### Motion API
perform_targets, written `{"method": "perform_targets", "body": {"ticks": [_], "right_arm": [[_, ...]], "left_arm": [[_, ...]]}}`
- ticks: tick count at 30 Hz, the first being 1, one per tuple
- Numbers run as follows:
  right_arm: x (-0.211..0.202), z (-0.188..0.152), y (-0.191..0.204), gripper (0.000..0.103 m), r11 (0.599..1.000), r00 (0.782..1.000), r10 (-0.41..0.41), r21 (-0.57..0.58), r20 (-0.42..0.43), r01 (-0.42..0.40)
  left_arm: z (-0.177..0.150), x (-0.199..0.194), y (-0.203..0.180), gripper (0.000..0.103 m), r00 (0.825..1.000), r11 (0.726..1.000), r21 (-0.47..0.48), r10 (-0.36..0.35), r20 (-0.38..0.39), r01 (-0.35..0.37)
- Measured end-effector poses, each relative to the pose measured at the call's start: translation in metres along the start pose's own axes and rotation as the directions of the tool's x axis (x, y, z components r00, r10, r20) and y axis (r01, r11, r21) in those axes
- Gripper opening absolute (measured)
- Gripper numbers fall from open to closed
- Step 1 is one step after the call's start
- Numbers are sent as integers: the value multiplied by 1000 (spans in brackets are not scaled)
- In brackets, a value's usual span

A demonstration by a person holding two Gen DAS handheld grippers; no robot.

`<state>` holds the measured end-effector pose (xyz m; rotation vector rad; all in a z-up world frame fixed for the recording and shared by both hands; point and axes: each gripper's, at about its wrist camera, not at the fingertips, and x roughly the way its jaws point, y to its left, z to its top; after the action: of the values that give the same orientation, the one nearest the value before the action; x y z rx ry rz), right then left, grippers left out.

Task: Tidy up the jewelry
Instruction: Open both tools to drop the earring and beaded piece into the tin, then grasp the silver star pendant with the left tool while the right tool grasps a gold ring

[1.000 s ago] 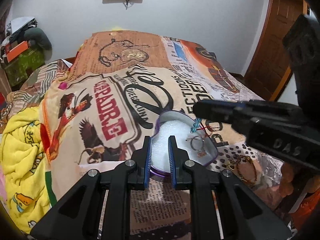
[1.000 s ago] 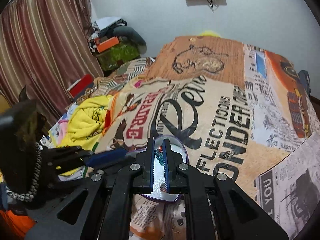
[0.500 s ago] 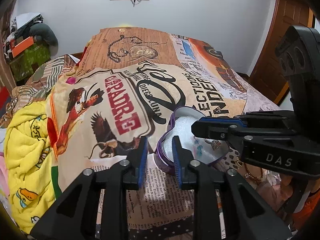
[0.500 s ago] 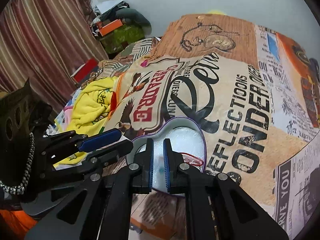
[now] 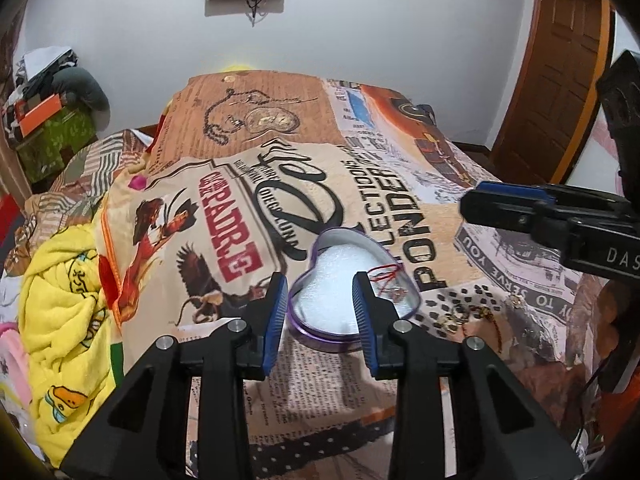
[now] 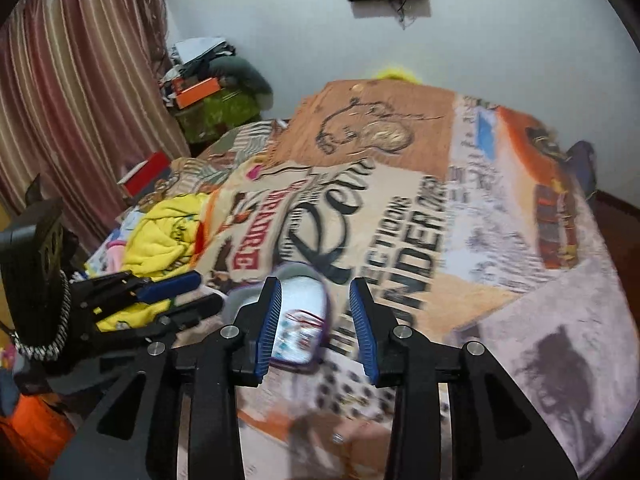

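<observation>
Heart-shaped purple tin [image 5: 354,304], lower centre of the left-wrist view, on the printed bedspread [image 5: 400,184]; white lining, red-thread bracelet [image 5: 386,276] at its right lobe. We note loose jewelry [image 5: 468,316] just right of it. Left gripper [image 5: 320,316] and right gripper [image 6: 316,322]: jaws parting, moderately apart, gripping nothing.
</observation>
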<state>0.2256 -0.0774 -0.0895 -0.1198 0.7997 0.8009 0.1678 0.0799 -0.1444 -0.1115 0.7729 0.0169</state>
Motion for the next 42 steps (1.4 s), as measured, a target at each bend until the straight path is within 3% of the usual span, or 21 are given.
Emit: {"method": "perform_targets", "body": {"ticks": [11,20,29,31,42], "right_arm": [[-31,-39,-40,32,993,994,-108,48,-28,109],[-48,-75,-77,32,977,982,-172,115,-77,180],[-45,-104,-90,32,973,979,-155,153,-130,174],[-41,-108,-90,32,975,979,-148,147,-144,169],[-12,-120,-100,32,970,968,-159,151,-193,190]], "left_arm": [[-4,1,-38,33,998,997,51,-48,-46,50],[-23,23,-74,33,984,989,90,-104,-144,117],[-48,35,-108,33,968,969,171,-143,-205,179],[-53,38,-112,27,966,966,180,-147,-215,187],[-58,57,-112,23,960,973,135,-150,-237,185]]}}
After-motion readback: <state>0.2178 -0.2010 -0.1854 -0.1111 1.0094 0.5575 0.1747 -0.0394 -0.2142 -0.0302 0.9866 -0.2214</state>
